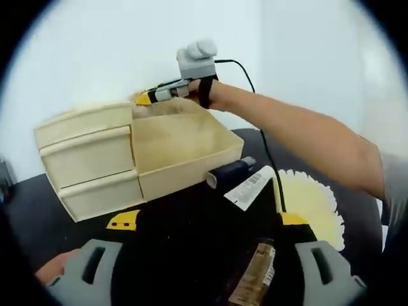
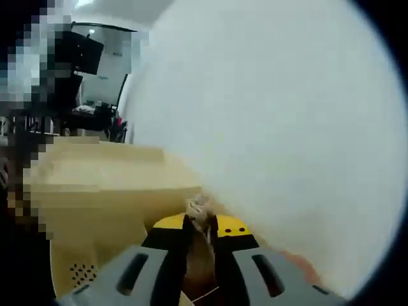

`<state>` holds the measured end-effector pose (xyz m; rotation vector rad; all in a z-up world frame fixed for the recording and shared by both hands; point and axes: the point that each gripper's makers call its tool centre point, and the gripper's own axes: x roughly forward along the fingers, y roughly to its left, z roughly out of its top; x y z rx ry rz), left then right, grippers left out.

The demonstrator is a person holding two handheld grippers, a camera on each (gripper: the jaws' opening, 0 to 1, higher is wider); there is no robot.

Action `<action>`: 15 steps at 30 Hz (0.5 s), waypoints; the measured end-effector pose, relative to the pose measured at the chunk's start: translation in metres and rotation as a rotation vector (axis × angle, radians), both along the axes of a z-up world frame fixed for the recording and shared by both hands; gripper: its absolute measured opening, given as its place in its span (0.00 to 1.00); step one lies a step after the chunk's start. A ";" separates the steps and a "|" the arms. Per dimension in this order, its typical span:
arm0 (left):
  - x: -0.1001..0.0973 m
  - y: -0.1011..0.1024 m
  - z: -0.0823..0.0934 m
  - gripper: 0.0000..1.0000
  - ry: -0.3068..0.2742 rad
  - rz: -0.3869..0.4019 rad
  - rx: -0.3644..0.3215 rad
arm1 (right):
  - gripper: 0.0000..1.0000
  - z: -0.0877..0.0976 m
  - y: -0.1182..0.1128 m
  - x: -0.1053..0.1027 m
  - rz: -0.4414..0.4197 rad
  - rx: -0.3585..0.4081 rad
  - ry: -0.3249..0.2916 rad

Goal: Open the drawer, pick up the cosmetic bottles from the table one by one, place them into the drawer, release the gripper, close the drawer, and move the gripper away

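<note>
The right claw (image 2: 199, 231) grips a brown bottle (image 2: 199, 255) above the open drawer (image 1: 185, 150). The left claw (image 1: 204, 229) gapes wide, empty, a second bottle (image 1: 255, 275) lying between its jaws.

Right claw (image 1: 145, 97) above open drawer (image 1: 185, 153).

The white label (image 1: 250, 187) shows a barcode; no text is legible.

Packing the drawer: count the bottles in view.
3. A dark bottle lies by the open drawer, a brown bottle lies between the left claw's open jaws, a third bottle sits in the right claw. More may be hidden.
</note>
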<state>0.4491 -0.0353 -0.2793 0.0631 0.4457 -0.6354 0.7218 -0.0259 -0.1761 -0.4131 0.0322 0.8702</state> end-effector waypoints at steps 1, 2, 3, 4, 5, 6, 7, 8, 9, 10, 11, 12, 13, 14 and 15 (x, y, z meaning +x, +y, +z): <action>-0.001 0.000 0.000 0.79 -0.001 -0.001 -0.001 | 0.13 0.000 0.000 -0.002 -0.005 -0.004 -0.006; -0.001 -0.001 0.001 0.79 -0.002 -0.003 -0.002 | 0.13 0.001 -0.002 0.001 -0.004 -0.004 -0.004; -0.001 -0.001 0.001 0.78 -0.003 -0.004 -0.002 | 0.13 0.002 -0.004 0.003 -0.005 -0.012 -0.003; -0.001 -0.001 0.001 0.78 -0.004 -0.004 -0.001 | 0.13 0.001 -0.004 0.003 -0.006 -0.015 -0.003; -0.001 -0.001 0.001 0.78 -0.004 -0.004 0.000 | 0.13 0.000 -0.004 0.002 -0.005 -0.020 -0.003; -0.001 -0.001 0.001 0.78 -0.003 -0.004 0.000 | 0.13 0.001 -0.003 0.001 0.001 -0.015 -0.001; -0.001 0.000 0.001 0.78 -0.002 -0.004 0.001 | 0.13 0.000 -0.004 0.001 -0.001 -0.021 0.004; -0.001 0.000 0.000 0.78 0.000 -0.003 0.001 | 0.14 0.000 -0.005 0.002 -0.013 -0.029 -0.004; -0.001 0.000 -0.001 0.78 0.001 -0.003 0.001 | 0.14 0.002 -0.007 0.004 -0.028 -0.029 -0.010; 0.000 0.000 -0.002 0.78 0.003 -0.002 0.002 | 0.14 0.007 -0.009 0.005 -0.044 -0.012 -0.021; 0.000 0.000 -0.002 0.78 0.004 -0.002 0.003 | 0.14 0.012 -0.010 0.006 -0.058 0.007 -0.027; 0.000 0.000 -0.003 0.78 0.005 -0.002 0.003 | 0.14 0.016 -0.012 0.007 -0.071 0.012 -0.034; -0.001 0.000 -0.004 0.78 0.005 -0.002 0.004 | 0.14 0.020 -0.013 0.006 -0.075 0.022 -0.040; -0.001 0.000 -0.003 0.78 0.005 -0.002 0.004 | 0.14 0.022 -0.013 0.005 -0.074 0.030 -0.039; -0.001 0.000 -0.003 0.78 0.003 -0.002 0.002 | 0.14 0.025 -0.013 0.003 -0.074 0.041 -0.038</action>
